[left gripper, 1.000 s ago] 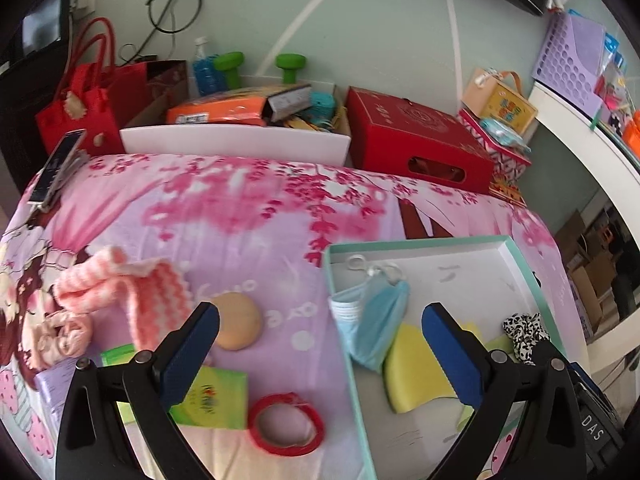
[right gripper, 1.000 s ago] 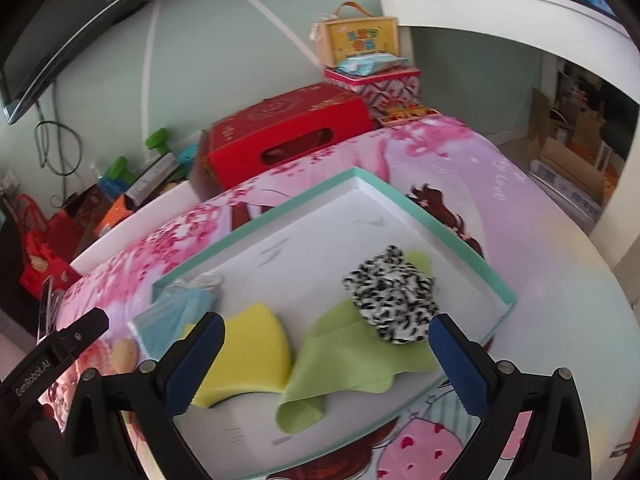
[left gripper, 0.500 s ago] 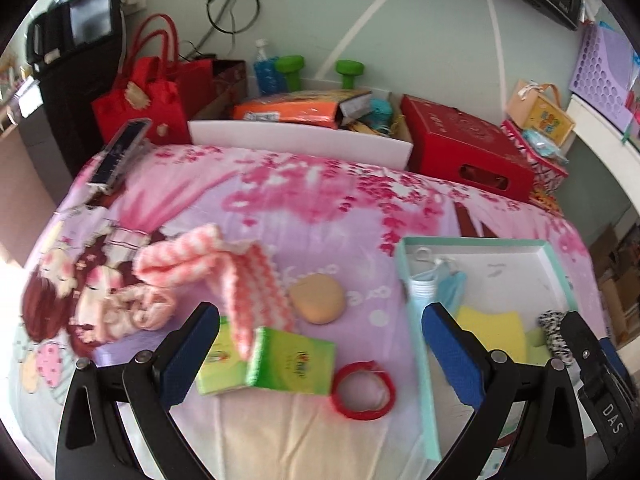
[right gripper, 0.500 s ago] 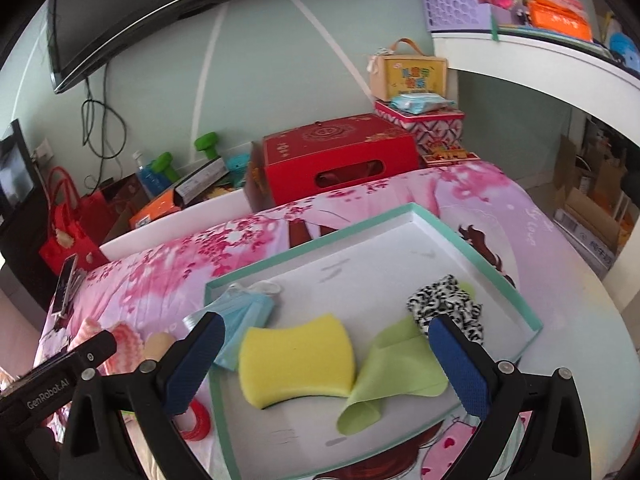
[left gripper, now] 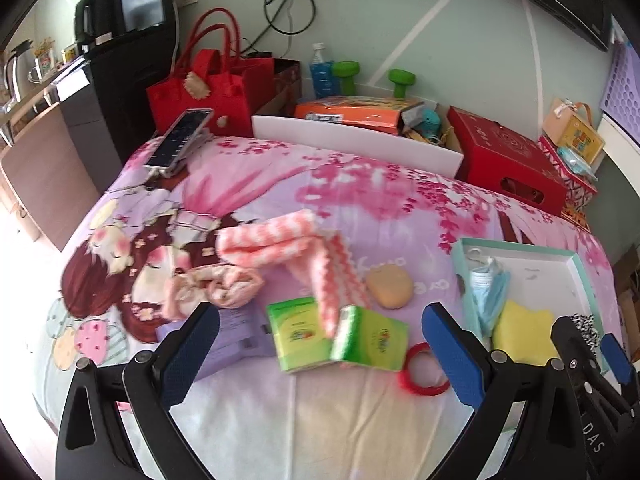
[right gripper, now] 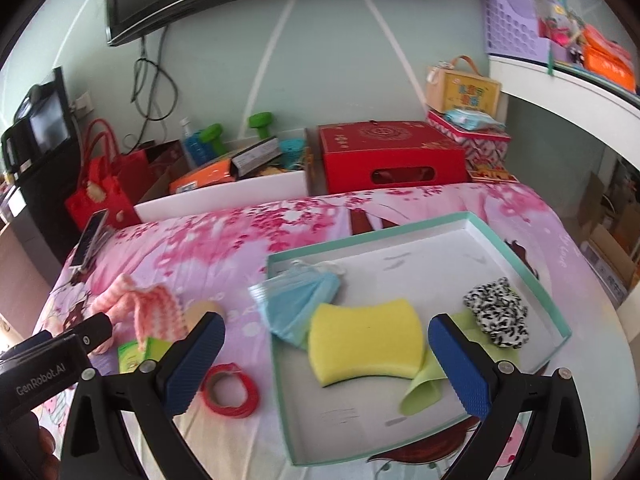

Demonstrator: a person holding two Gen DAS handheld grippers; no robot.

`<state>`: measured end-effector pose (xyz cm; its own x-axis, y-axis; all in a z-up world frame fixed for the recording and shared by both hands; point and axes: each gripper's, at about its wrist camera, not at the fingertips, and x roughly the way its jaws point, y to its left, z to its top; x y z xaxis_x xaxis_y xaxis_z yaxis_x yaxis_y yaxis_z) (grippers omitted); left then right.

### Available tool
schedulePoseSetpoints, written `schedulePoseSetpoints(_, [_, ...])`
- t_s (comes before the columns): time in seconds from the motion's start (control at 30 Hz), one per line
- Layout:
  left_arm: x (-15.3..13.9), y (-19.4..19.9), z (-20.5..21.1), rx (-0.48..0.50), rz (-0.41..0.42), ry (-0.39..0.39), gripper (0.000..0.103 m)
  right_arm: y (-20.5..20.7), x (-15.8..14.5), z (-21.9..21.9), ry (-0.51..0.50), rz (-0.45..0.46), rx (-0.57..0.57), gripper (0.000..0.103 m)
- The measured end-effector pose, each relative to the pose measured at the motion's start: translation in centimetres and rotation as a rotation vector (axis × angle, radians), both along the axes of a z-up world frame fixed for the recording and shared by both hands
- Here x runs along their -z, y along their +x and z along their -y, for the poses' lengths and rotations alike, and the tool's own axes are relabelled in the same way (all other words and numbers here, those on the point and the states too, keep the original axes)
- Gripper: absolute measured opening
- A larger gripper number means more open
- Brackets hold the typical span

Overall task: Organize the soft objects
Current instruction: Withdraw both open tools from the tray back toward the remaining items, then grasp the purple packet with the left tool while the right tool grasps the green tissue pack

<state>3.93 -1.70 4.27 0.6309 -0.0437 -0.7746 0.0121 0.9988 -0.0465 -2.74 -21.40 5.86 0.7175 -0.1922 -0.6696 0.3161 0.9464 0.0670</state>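
The left tongs (left gripper: 320,354) are spread wide and hold nothing, above a surface covered with a pink and purple cartoon sheet (left gripper: 360,200); whether it is a bed or a desk cannot be told. Ahead of their left finger lies a pink striped knit cloth (left gripper: 280,244), its long axis running from far left toward near right, one end draped over two green packets (left gripper: 336,334) that sit between the fingers. A tan round pad (left gripper: 390,289) and a red tape ring (left gripper: 424,372) lie toward the right finger.

The right tongs (right gripper: 326,364) are also spread and empty, over a white tray with a teal rim (right gripper: 516,256). Between their fingers lies a yellow sponge (right gripper: 366,340), long axis left to right, with a blue face mask (right gripper: 296,304) to its left, a green cloth (right gripper: 424,388) and a black-and-white scrunchie (right gripper: 498,316) to its right.

Only the left view shows the knit cloth whole; only the right view shows the whole tray and the green cloth. Behind stand a red bag (left gripper: 208,92), a red box (right gripper: 394,156) and a pale green wall.
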Motion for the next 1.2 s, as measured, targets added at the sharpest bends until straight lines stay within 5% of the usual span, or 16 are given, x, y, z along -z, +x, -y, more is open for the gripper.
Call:
schedulePoseSetpoints(0.2, [0.1,-0.7,-2.6,-0.020,-0.008,0.031,0.101,0.2,0.3,-2.7,-0.031,-0.009,-0.046,0.103])
schedulePoseSetpoints(0.63, [1.2,-0.5,-9.4,-0.089,-0.059,-0.070,0.101,1.5,2.3,-7.9,-0.066,-0.100,-0.153,0.103])
schedulePoseSetpoints(1.2, [6.5,3.2,-11.3,-0.107,-0.256,-0.179,0.101,3.8,5.5,-9.4,0.091,-0.228,-0.167,0.103])
